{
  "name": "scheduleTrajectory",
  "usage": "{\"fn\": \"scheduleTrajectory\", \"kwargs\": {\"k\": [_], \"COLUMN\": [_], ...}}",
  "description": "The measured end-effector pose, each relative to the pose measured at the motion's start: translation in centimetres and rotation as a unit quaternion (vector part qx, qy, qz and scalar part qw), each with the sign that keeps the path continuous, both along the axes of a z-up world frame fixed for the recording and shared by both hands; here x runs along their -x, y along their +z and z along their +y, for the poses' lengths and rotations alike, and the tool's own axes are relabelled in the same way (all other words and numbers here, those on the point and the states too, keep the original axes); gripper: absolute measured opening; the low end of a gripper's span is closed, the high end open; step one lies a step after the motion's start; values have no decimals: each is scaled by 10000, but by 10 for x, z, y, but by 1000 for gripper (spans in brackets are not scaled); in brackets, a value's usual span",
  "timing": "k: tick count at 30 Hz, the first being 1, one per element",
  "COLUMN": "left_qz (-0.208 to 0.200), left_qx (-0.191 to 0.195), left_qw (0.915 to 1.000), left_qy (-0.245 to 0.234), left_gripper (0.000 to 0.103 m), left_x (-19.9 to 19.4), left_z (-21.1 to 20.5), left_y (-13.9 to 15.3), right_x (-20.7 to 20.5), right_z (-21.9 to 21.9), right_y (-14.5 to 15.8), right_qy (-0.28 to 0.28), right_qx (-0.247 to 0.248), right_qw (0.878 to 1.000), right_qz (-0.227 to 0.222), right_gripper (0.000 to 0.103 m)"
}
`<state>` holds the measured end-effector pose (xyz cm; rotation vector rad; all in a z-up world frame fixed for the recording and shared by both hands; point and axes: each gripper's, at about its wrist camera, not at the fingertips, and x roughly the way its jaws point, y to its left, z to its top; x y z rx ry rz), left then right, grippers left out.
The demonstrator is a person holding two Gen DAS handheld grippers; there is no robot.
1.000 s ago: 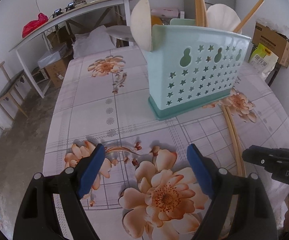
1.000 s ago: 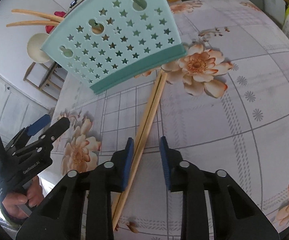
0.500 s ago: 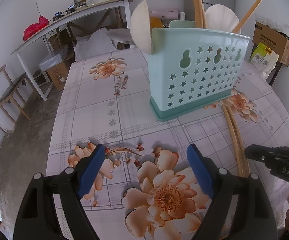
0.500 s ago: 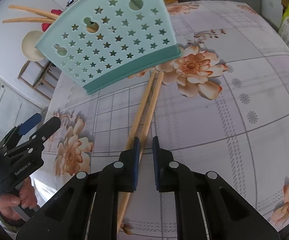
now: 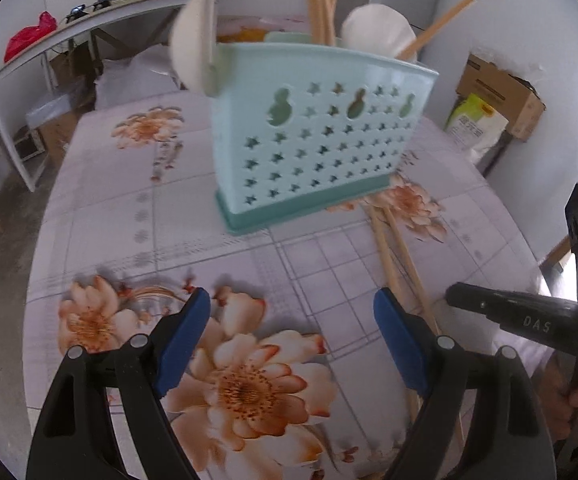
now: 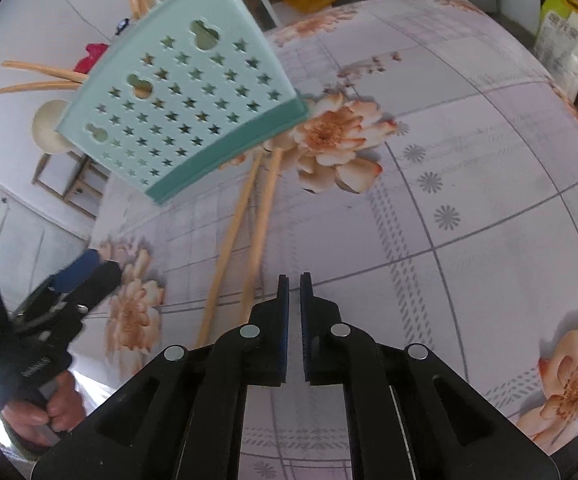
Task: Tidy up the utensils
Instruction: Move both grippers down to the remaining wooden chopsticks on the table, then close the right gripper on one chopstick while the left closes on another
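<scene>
A pale teal utensil holder (image 5: 321,152) with star holes stands on the flowered table (image 5: 129,208). It holds white spoons (image 5: 191,44) and wooden sticks. Two wooden chopsticks (image 5: 393,256) lie on the cloth, running from the holder's right corner toward me. My left gripper (image 5: 293,308) hangs open over a printed flower with nothing between its blue pads. My right gripper (image 6: 294,280) is closing. Only a narrow slit is left between its jaws and nothing is in it. The chopsticks (image 6: 249,216) pass just left of it and under its left finger. The holder (image 6: 185,112) is up and to the left.
A white side table with a red bag (image 5: 29,36) stands at the back left. A cardboard box (image 5: 501,96) and a yellow-white sack (image 5: 477,124) sit off the table's right side. A hand holds my left gripper (image 6: 89,264) at the lower left.
The right jaws have drawn together from a chopstick-wide gap to a slit and slid right, off the chopsticks. The left gripper has tipped up a little and its jaws stay wide.
</scene>
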<state>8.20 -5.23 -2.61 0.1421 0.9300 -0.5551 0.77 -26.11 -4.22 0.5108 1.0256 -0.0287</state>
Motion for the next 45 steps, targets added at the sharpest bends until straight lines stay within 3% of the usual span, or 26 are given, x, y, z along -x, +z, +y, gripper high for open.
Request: {"fn": "scheduleTrajectory", "kwargs": {"k": [5, 9, 13, 17, 23, 28, 33, 40, 45], "left_qz": [22, -31, -13, 13, 129, 267, 420, 221, 254], "left_qx": [20, 27, 78, 197, 331, 150, -363, -1093, -1325], "left_qw": [10000, 9999, 9999, 9998, 9980, 9948, 9919, 9886, 9882], "left_qy": [47, 92, 103, -3, -532, -973, -1142, -1009, -730], "left_gripper": [81, 81, 81, 80, 73, 54, 38, 13, 6], "left_x": [0, 0, 0, 2, 13, 26, 33, 42, 40], "left_z": [-3, -1, 2, 1, -23, -51, -73, -89, -92], "left_y": [0, 2, 4, 5, 5, -2, -19, -33, -34], "right_x": [-5, -14, -14, -12, -1, 8, 16, 23, 26], "right_z": [16, 32, 53, 55, 22, 9, 6, -9, -18], "right_y": [8, 6, 1, -3, -5, -6, -7, -8, -10], "right_qy": [346, 636, 940, 903, 427, 252, 249, 274, 329], "right_qx": [69, 183, 696, 1028, 877, 641, 635, 218, -117], "right_qw": [9992, 9976, 9931, 9906, 9952, 9975, 9972, 9979, 9973], "right_qz": [-198, -197, -112, -58, -55, -168, -321, -546, -643], "right_gripper": [23, 24, 24, 9, 4, 4, 4, 4, 4]}}
